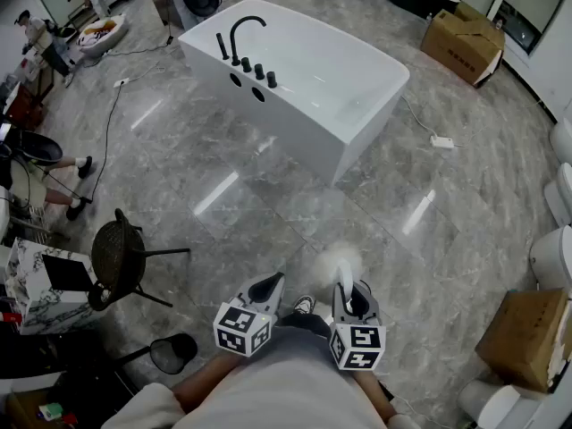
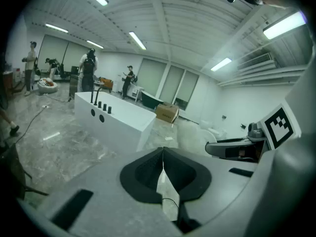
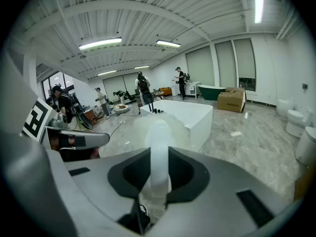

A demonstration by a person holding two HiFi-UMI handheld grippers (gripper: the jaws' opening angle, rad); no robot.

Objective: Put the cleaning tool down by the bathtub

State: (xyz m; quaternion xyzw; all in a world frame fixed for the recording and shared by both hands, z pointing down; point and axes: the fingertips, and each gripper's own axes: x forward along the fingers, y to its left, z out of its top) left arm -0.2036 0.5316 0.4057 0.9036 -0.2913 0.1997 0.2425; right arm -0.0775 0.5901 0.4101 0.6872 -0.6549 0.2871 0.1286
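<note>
- Standing on a glossy grey marble floor (image 1: 223, 186), a person holds two grippers low in front of their body, seen steeply from above.
- Right gripper (image 1: 349, 291): its jaws are clamped on the pale handle of the cleaning tool (image 1: 340, 266), whose fluffy white head sticks out beyond the jaw tips, above the floor.
- In the right gripper view, the cleaning tool (image 3: 159, 132) rises between the dark pads (image 3: 185, 174), partly covering the tub behind it.
- Left gripper (image 1: 268, 286): its jaws are pressed together with nothing between them, shown plainly in the left gripper view (image 2: 163, 152).
- White bathtub (image 1: 295, 123) with a black faucet (image 1: 243, 29) stands well ahead of both grippers.
- Cardboard box (image 1: 463, 41) sits beyond the tub's far end; a dark wicker chair (image 1: 116, 257) stands to the left.
</note>
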